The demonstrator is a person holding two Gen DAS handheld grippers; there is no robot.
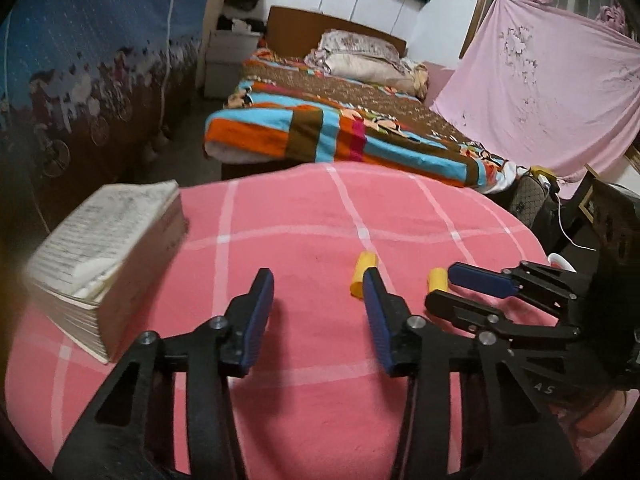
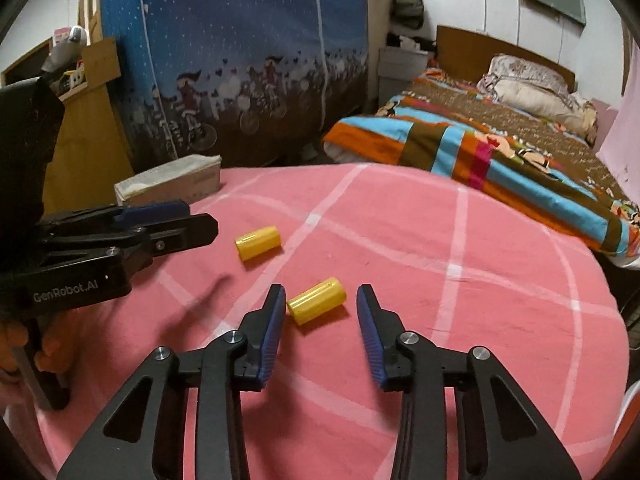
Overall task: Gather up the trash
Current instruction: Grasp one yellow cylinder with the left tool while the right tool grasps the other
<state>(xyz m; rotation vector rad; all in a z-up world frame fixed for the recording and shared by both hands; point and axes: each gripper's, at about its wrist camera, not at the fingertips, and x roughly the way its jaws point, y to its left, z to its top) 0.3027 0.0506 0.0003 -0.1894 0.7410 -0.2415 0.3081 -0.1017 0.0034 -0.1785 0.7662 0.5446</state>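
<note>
Two yellow cylinders lie on their sides on the pink checked tabletop [image 2: 440, 240]. The nearer cylinder [image 2: 317, 301] lies just ahead of the right tongs [image 2: 320, 300], between their blue-padded tips; the pads stand apart from it on both sides, so the tongs are released and grasp nothing. The farther cylinder [image 2: 258, 242] lies to its upper left, near the tips of the left tongs [image 2: 200, 222], which enter this view side-on from the left edge.

The left wrist view shows the left tongs [image 1: 318, 286] from behind, jaws apart over bare cloth and holding nothing. One cylinder [image 1: 362, 275] shows beside and partly behind the right-hand pad; the other [image 1: 437, 279] lies near the tips of the right tongs [image 1: 448, 284], which reach in from the right edge.

Only the left wrist view shows the thick open book [image 1: 104, 256] at the tabletop's left edge in full and the pink hanging sheet [image 1: 540, 96]. Both views show the bed [image 2: 500, 148] with its striped blanket beyond the tabletop.
</note>
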